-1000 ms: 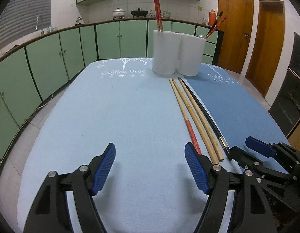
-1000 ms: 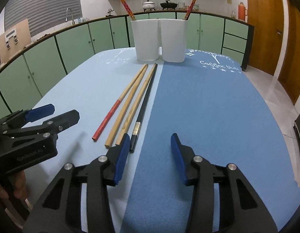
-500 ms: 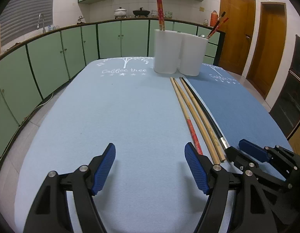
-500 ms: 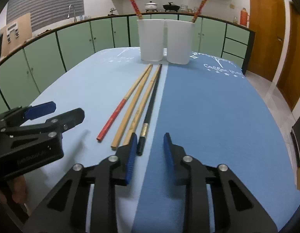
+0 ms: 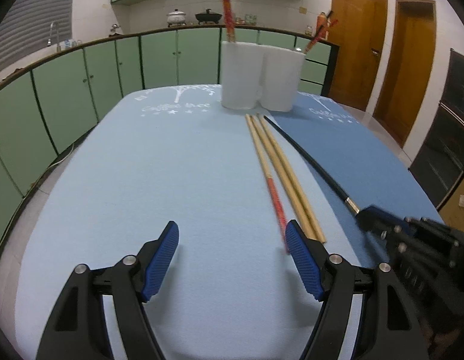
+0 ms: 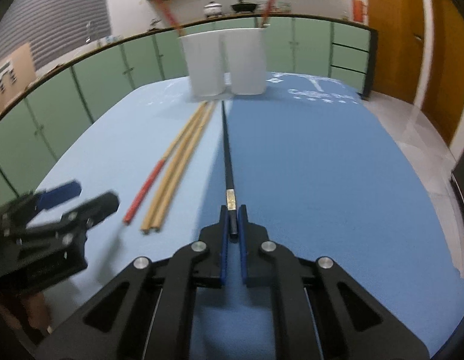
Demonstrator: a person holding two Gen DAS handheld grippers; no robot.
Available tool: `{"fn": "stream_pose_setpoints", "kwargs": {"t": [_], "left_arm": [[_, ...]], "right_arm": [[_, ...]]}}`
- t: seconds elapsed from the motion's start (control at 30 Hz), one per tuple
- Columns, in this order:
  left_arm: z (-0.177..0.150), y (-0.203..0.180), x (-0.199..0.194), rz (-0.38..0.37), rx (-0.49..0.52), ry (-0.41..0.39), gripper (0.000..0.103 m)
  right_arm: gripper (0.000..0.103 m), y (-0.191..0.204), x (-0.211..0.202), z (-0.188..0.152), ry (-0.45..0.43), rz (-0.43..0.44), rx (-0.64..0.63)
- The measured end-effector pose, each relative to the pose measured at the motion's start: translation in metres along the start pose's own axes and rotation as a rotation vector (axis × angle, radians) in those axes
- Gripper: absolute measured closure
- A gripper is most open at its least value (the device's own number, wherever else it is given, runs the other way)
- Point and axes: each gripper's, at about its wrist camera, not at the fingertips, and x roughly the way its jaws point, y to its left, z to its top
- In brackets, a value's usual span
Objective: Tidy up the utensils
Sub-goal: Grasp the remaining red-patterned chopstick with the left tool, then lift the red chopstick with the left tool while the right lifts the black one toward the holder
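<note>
My right gripper (image 6: 233, 220) is shut on the near end of a black chopstick (image 6: 227, 162), which runs away toward two white holder cups (image 6: 224, 60). The same chopstick (image 5: 310, 157) shows in the left wrist view, with the right gripper (image 5: 379, 220) on its end. Two plain bamboo chopsticks (image 6: 178, 168) and a red-tipped one (image 6: 146, 187) lie side by side left of it. My left gripper (image 5: 232, 258) is open and empty over the light blue mat, its right finger beside the red-tipped chopstick (image 5: 275, 201). The cups (image 5: 260, 79) hold red chopsticks.
The table carries a light blue mat (image 5: 157, 174) on the left and a darker blue mat (image 6: 322, 165) on the right. Green kitchen cabinets (image 5: 82, 81) ring the table's far side. Wooden doors (image 5: 385, 54) stand to the right.
My right gripper has closed from half open onto the black chopstick's near end and swung it away from the bamboo pair. The left gripper has drifted slightly and stays open.
</note>
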Motion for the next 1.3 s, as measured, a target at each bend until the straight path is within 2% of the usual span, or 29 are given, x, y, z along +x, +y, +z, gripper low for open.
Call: {"fn": "stream_pose_setpoints", "kwargs": {"t": [0.13, 0.3, 0.47, 0.5, 0.63, 0.7, 0.77, 0.93, 1.3], "left_arm": [[-0.002, -0.009, 0.004, -0.008, 0.027, 0.014, 0.035], [-0.003, -0.013, 0.012, -0.007, 0.034, 0.04, 0.045], [-0.003, -0.018, 0.015, 0.007, 0.041, 0.046, 0.047], [-0.003, -0.02, 0.016, 0.011, 0.044, 0.045, 0.051], [-0.004, -0.026, 0.016, 0.007, 0.059, 0.04, 0.084], [-0.006, -0.032, 0.016, -0.01, 0.074, 0.04, 0.096], [-0.007, -0.035, 0.015, 0.002, 0.087, 0.034, 0.096], [-0.002, -0.033, 0.006, -0.021, 0.074, 0.027, 0.097], [0.038, -0.032, -0.046, -0.021, 0.086, -0.115, 0.097]], "right_arm": [[0.098, -0.016, -0.003, 0.001, -0.008, -0.021, 0.035], [0.098, -0.021, -0.001, -0.001, -0.001, -0.018, 0.047], [0.098, -0.022, -0.002, 0.0, -0.008, -0.015, 0.049], [0.098, -0.022, -0.001, 0.0, -0.008, -0.014, 0.051], [0.098, -0.023, -0.002, 0.001, -0.009, -0.012, 0.055], [0.097, -0.023, -0.003, 0.002, -0.01, -0.013, 0.055], [0.097, -0.023, -0.003, 0.002, -0.011, -0.013, 0.055], [0.097, -0.023, -0.009, 0.007, -0.028, -0.019, 0.049], [0.098, -0.031, -0.041, 0.039, -0.131, -0.035, 0.026]]}}
